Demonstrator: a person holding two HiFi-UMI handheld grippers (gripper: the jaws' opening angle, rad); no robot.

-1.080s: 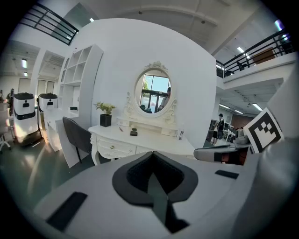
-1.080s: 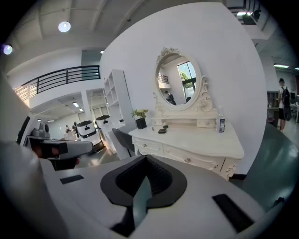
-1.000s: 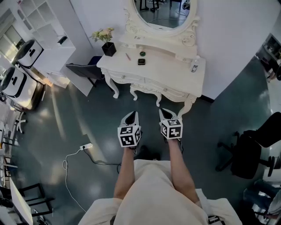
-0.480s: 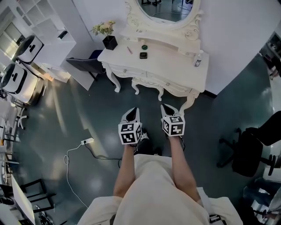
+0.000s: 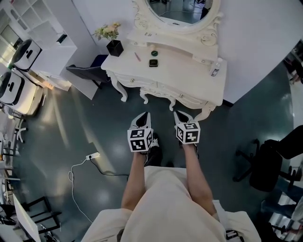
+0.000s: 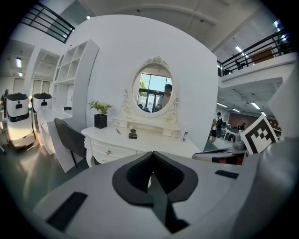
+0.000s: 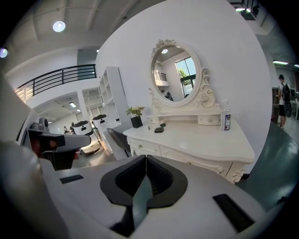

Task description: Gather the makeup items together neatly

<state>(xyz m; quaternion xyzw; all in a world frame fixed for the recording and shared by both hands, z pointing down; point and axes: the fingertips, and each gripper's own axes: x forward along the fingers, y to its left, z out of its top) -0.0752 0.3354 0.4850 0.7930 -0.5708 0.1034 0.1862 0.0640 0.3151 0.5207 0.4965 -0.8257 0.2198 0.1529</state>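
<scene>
Your left tool point(image 5: 141, 117) and right tool point(image 5: 180, 115) both pressed together, empty, well short of bench point(image 5: 189, 82). Step closer before spreading either.

Makeup scattered:
- black compact point(image 5: 153, 63), green pot point(image 5: 154, 53), pink pencil point(image 5: 138, 56) toward left end
- bottle point(image 5: 215, 72) far right

Head view gives spacing. Right tool view shows bottle upright.

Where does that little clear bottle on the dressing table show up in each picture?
Head view: bottle upper area, right of centre.
Left gripper view: bottle just right of centre.
Right gripper view: bottle right of centre.
Shared landmark: oval mirror; the bottle sits to its lower right.
</scene>
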